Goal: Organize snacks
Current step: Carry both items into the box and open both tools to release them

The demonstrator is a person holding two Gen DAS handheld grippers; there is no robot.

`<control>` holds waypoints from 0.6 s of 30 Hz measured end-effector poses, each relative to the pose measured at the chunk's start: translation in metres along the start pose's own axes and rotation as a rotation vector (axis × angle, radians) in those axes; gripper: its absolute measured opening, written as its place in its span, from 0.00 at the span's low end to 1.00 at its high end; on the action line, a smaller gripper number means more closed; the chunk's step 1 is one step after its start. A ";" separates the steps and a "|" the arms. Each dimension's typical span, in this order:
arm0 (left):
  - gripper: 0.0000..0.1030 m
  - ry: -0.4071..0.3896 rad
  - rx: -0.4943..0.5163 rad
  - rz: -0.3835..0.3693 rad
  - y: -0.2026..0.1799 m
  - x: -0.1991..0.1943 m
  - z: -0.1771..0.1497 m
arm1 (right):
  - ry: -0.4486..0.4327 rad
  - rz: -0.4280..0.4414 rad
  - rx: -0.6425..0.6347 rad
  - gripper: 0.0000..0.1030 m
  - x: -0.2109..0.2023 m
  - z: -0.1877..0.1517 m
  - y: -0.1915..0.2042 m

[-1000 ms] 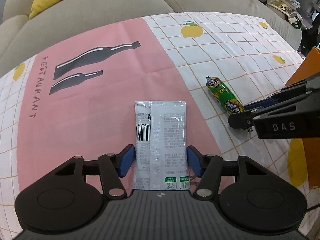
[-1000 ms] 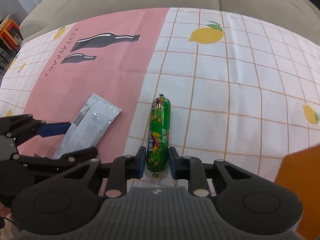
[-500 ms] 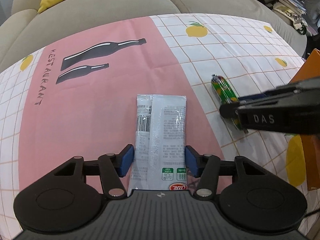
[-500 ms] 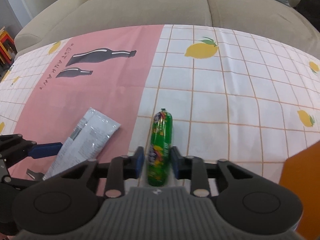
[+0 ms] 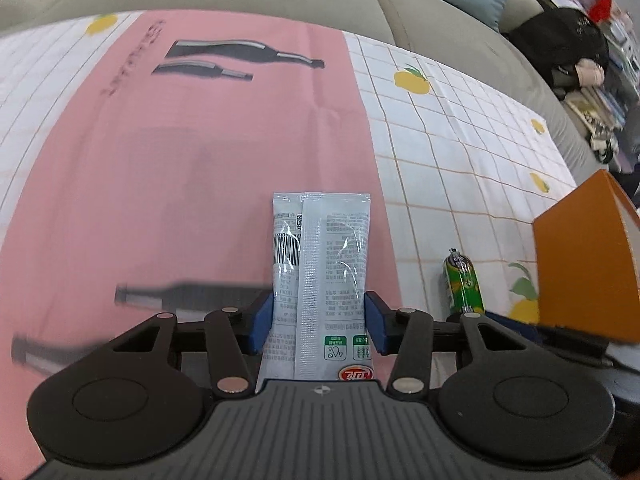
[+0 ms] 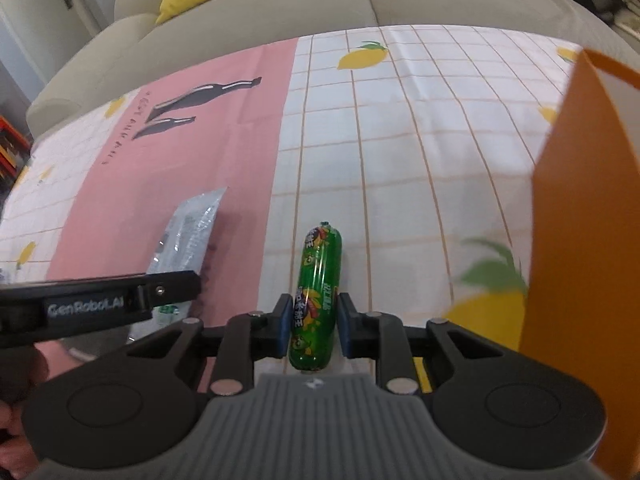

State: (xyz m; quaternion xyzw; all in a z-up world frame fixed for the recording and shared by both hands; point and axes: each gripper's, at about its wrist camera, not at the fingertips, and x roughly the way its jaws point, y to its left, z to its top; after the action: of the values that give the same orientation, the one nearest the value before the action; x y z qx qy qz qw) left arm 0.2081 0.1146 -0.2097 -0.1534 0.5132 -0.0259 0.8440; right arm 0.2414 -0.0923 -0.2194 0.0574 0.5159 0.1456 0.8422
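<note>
Left wrist: jaws closing, pinching packet (image 5: 322, 268); right jaws pinching sausage (image 6: 316, 300); orange box (image 6: 588, 240) edge close right.

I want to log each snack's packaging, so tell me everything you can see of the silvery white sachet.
The silvery white sachet is a flat, oblong, glossy pouch, foil or plastic by its look. Its back faces the left wrist camera: a centre seam, fine print, a barcode, green symbols and a red logo. It is lengthwise between the left gripper fingers, whose blue pads press its edges as the jaws close. Its far end points toward the sofa, over the pink cloth.
</note>
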 end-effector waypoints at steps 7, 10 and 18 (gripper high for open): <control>0.53 -0.003 -0.096 -0.089 0.001 -0.031 -0.019 | -0.045 0.050 0.033 0.20 -0.042 -0.023 -0.003; 0.53 -0.022 -0.094 -0.110 -0.007 -0.050 -0.020 | -0.082 0.061 0.024 0.20 -0.062 -0.027 -0.003; 0.53 -0.112 -0.048 -0.165 -0.044 -0.100 -0.014 | -0.216 0.091 0.039 0.20 -0.125 -0.030 -0.019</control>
State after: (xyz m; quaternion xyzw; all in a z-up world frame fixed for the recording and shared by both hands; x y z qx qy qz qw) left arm 0.1536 0.0895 -0.1173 -0.2165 0.4515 -0.0745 0.8624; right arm 0.1655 -0.1502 -0.1312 0.1122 0.4217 0.1667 0.8842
